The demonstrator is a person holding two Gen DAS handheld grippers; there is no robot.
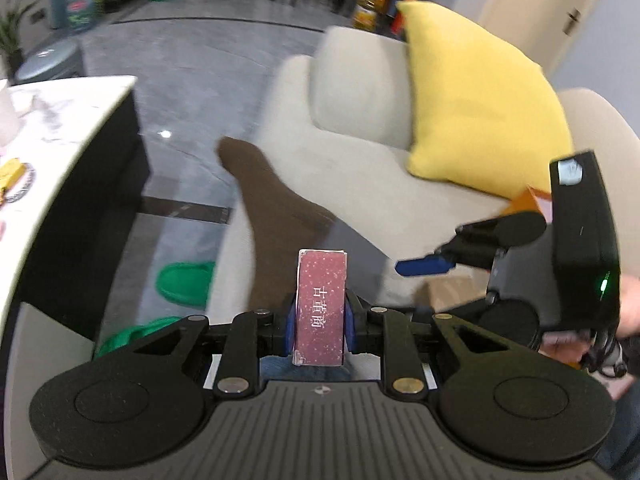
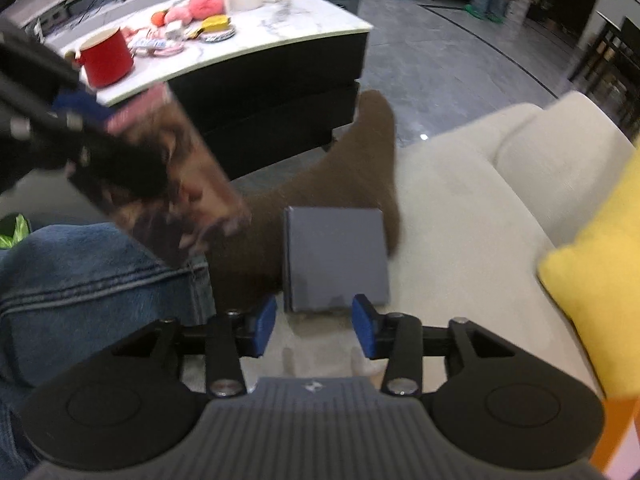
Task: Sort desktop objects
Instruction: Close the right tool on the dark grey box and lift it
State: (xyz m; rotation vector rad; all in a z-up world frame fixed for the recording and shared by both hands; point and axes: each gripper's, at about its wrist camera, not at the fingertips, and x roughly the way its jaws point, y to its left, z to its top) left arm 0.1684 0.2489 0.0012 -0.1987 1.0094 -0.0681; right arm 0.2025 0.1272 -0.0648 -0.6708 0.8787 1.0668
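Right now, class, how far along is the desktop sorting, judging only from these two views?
Done: nothing visibly finished. In hand: the left tongs grip a maroon box; the open right tongs face a grey box on the sofa. Left: the red mug and pink toys on the table.

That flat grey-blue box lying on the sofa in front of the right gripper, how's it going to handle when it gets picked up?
The grey-blue box has crisp edges, so it is probably stiff. Lying flat, it should not roll or tip. The sofa cushion is soft, so it may sink when the right gripper, jaws open, presses on it.
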